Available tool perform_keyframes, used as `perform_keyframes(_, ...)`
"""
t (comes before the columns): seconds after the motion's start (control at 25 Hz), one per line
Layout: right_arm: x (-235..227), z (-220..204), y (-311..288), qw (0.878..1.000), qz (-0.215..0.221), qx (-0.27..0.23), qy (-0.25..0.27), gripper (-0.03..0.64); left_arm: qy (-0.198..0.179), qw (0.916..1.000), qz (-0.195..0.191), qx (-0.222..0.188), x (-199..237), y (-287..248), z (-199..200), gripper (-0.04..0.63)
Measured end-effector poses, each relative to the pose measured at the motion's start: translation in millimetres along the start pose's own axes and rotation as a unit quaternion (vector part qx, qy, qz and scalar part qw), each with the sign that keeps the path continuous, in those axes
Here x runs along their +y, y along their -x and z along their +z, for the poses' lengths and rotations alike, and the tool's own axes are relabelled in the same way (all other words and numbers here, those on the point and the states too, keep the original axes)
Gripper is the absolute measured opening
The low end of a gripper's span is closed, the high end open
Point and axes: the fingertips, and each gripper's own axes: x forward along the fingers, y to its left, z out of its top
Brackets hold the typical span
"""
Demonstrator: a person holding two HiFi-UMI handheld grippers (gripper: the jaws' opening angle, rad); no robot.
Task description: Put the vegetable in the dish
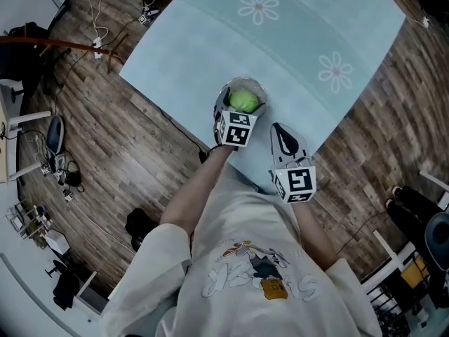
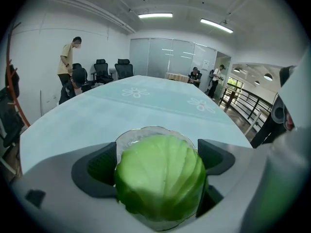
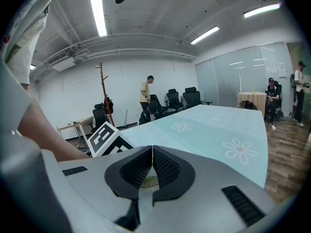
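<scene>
A round green cabbage [image 2: 160, 178] sits between the jaws of my left gripper [image 2: 158, 171], which is shut on it with both dark pads [image 2: 97, 171] against its sides. A scalloped clear glass dish [image 2: 127, 139] lies right under and behind the cabbage; whether the cabbage rests in it I cannot tell. From the head view the cabbage [image 1: 244, 102] is over the dish [image 1: 231, 88], near the table's front edge, with the left gripper [image 1: 238, 111] on it. My right gripper [image 1: 283, 137] hovers beside it to the right, shut and empty; its fingers [image 3: 152, 154] meet.
The long table [image 1: 295, 41] has a pale blue cloth with flower prints. Its corner edge runs just under both grippers, above the wood floor [image 1: 126, 153]. Office chairs [image 2: 109, 71] and several people stand at the room's far end.
</scene>
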Motion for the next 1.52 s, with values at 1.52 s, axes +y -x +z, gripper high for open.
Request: perform_keyframes(1.52,-5.4,-5.2,9.0,1.0,-0.021,0.004,-0.001,0.023,-0.049,0.9986,0.003,0.02,5.7,7.5,-6.5,0.528)
